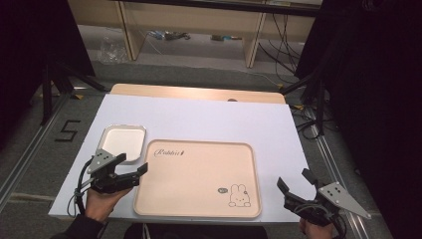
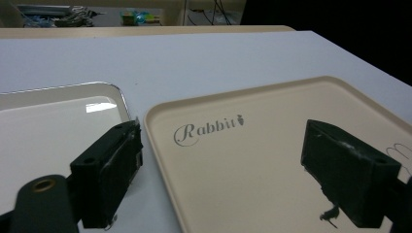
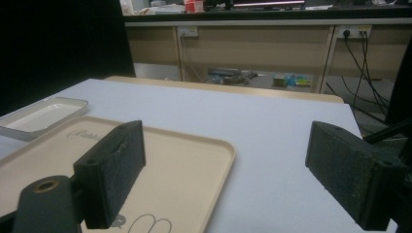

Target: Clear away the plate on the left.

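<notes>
On the smooth white tabletop (image 1: 199,117), a beige rounded-corner plastic tray (image 1: 199,199) lies beside a small white dish (image 1: 124,142), both grippers' (image 1: 130,168) (image 1: 296,180) fingers wide open, gripping nothing.

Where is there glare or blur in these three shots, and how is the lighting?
High view: dim and soft, dark at both sides, no glare. Left gripper view: a bright reflection on the white tray, and the near jaws blurred. Right gripper view: the beige tray evenly lit, the shelves behind slightly soft.
</notes>
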{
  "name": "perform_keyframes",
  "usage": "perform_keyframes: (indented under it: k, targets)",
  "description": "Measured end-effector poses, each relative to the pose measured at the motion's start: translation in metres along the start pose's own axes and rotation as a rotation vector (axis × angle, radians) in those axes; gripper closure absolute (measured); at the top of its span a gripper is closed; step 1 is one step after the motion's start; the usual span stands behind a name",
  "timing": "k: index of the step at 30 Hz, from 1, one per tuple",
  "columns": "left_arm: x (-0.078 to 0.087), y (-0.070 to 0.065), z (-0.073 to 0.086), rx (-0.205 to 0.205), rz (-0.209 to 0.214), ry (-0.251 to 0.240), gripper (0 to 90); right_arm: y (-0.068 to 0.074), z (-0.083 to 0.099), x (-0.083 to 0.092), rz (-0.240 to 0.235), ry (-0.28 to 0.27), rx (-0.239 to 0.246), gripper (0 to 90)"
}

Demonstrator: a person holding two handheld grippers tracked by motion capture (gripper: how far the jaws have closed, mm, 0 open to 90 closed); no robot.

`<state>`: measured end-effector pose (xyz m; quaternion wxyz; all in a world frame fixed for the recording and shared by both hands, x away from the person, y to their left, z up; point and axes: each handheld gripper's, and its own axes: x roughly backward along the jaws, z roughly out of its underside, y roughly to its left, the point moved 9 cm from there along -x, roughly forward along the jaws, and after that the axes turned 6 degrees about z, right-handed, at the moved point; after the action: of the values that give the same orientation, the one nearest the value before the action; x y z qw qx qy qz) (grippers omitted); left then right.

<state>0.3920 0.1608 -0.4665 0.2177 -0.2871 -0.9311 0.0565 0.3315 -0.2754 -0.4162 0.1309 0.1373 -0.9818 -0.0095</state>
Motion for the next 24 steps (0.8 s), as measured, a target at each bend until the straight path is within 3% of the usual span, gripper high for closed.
perform_keyframes:
  k: [6, 7, 10, 12, 16, 20, 21, 22, 24]
  targets:
    - [-0.002, 0.017, 0.0, 0.04, -0.018, 0.017, 14.4, 0.001, 0.0, 0.0, -0.005, -0.01, -0.012, 15.1]
    - [-0.001, 0.019, 0.0, 0.04, -0.019, 0.019, 14.4, -0.002, -0.001, 0.0, 0.009, -0.012, 0.023, 15.1]
    - [-0.001, 0.026, -0.002, 0.04, -0.032, 0.026, 14.4, -0.002, -0.001, 0.0, 0.009, -0.012, 0.023, 15.1]
    - [-0.001, 0.029, -0.003, 0.046, -0.032, 0.025, 14.4, 0.001, 0.0, 0.0, -0.006, -0.009, -0.012, 15.1]
    - [-0.004, 0.037, -0.005, 0.051, -0.05, 0.029, 14.4, 0.001, 0.0, 0.0, -0.007, -0.009, -0.011, 15.1]
    - [-0.008, 0.051, -0.005, 0.053, -0.103, 0.073, 14.4, 0.0, -0.001, 0.0, -0.003, -0.019, -0.001, 15.1]
    - [-0.008, 0.054, -0.005, 0.063, -0.111, 0.082, 14.4, 0.001, 0.0, 0.0, -0.006, -0.01, -0.012, 15.1]
    - [-0.009, 0.057, -0.006, 0.069, -0.112, 0.088, 14.4, -0.002, -0.001, 0.0, 0.003, -0.02, 0.015, 15.1]
    - [-0.009, 0.061, -0.006, 0.079, -0.117, 0.094, 14.5, -0.002, -0.001, 0.0, 0.007, -0.015, 0.018, 15.1]
